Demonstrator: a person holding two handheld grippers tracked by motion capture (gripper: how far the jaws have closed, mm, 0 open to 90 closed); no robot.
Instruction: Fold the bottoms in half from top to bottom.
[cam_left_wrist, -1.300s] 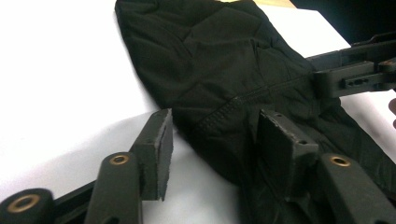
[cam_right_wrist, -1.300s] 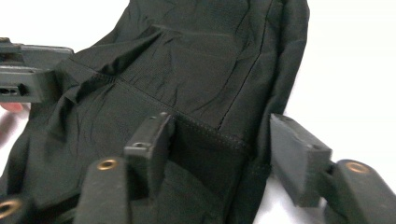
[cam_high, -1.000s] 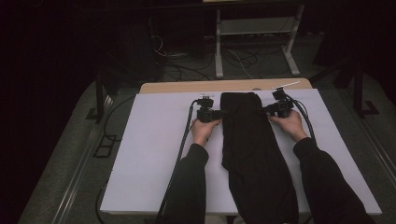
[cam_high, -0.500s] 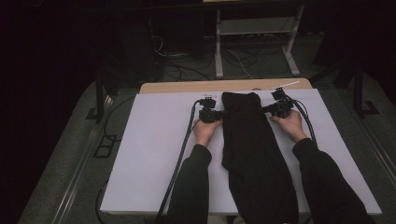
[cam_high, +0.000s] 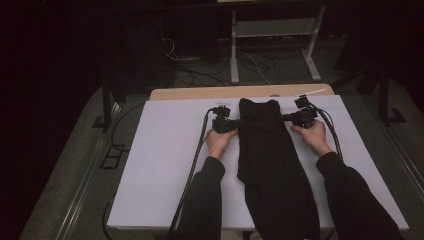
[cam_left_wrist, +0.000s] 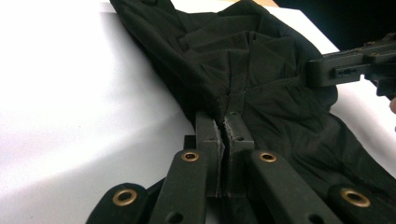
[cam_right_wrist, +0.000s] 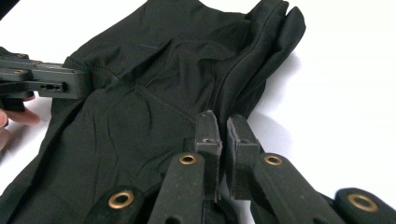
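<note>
Garment (cam_high: 270, 150) stretched between left claw (cam_high: 234, 123) and right claw (cam_high: 289, 118).

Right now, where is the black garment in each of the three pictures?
High view: the garment lies mid-table, running from the far edge to the near edge, between the hands.
Left gripper view: the garment spreads across the upper middle and right, its edge pinched in the closed jaws.
Right gripper view: it covers the left and centre.
Shared landmark: the white table.

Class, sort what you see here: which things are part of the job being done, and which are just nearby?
In the job: black garment; left gripper and right gripper, each shut on an edge; white table cover.

Just nearby: metal stand; floor cables.
</note>
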